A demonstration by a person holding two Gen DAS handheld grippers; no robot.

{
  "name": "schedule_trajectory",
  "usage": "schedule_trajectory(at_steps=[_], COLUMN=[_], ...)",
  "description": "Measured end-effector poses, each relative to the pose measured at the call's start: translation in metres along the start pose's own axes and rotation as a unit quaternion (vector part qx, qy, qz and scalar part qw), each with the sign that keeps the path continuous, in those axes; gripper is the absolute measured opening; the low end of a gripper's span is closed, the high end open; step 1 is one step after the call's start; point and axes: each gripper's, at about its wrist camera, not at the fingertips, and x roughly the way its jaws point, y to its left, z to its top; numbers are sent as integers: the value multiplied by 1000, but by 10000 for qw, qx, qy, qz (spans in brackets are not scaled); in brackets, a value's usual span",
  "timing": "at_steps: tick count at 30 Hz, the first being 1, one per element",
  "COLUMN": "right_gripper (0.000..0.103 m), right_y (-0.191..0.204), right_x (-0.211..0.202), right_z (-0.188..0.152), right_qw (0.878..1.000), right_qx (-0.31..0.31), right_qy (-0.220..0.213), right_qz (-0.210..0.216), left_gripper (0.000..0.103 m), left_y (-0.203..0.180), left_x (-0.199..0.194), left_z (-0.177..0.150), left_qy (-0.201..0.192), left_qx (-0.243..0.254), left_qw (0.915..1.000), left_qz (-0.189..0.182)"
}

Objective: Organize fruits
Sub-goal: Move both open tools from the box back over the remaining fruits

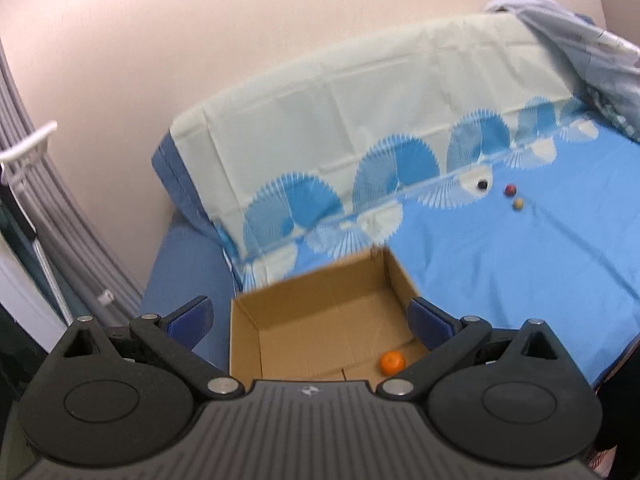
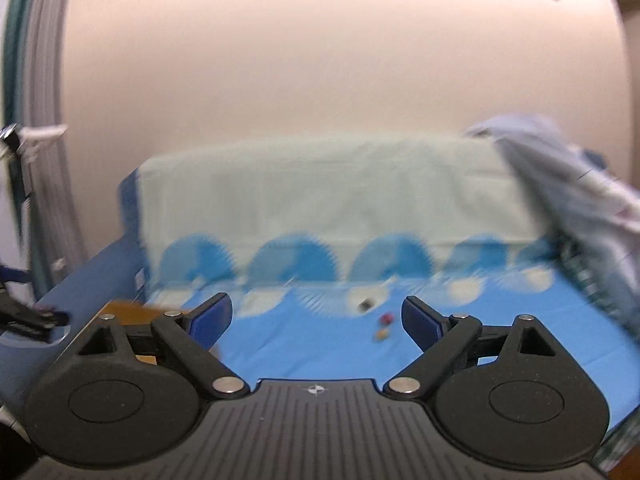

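Observation:
An open cardboard box [image 1: 320, 320] sits on the blue bedsheet [image 1: 520, 272] with an orange fruit [image 1: 392, 362] inside at its near right corner. My left gripper [image 1: 310, 316] is open and empty above the box. Three small fruits lie farther on the sheet: a dark one [image 1: 482, 185], a red one [image 1: 509, 189] and a tan one [image 1: 518, 204]. In the blurred right wrist view my right gripper [image 2: 318, 314] is open and empty, well short of the dark fruit [image 2: 365, 304], red fruit [image 2: 386, 318] and tan fruit [image 2: 382, 334]. A corner of the box [image 2: 132, 310] shows at left.
A folded pale quilt with blue fan prints [image 1: 360, 120] lies along the pink wall [image 1: 200, 40]. A crumpled grey-blue blanket [image 1: 592, 68] is heaped at the right. Grey curtains and a white hook [image 1: 28, 148] stand at the left, beside the bed's edge.

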Motion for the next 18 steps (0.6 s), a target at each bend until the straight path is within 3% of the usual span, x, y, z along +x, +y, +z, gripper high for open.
schedule_trajectory(at_steps=[5, 9, 13, 18], right_gripper=[95, 95, 95, 95], right_y=[-36, -46, -48, -63], right_x=[-13, -4, 20, 72], right_z=[1, -15, -40, -60], right_qw=[9983, 9972, 9968, 9943], right_qx=[466, 704, 779, 910], right_qy=[-316, -215, 15, 309], right_qz=[-168, -85, -187, -455], left_gripper=[103, 103, 103, 103], left_y=[0, -5, -29, -88], left_x=[-17, -15, 16, 86], left_z=[27, 44, 53, 68], left_qy=[-233, -260, -43, 312], left_qx=[-81, -317, -533, -375], left_qw=[9997, 9989, 9970, 9942], left_qz=[-61, -233, -554, -957])
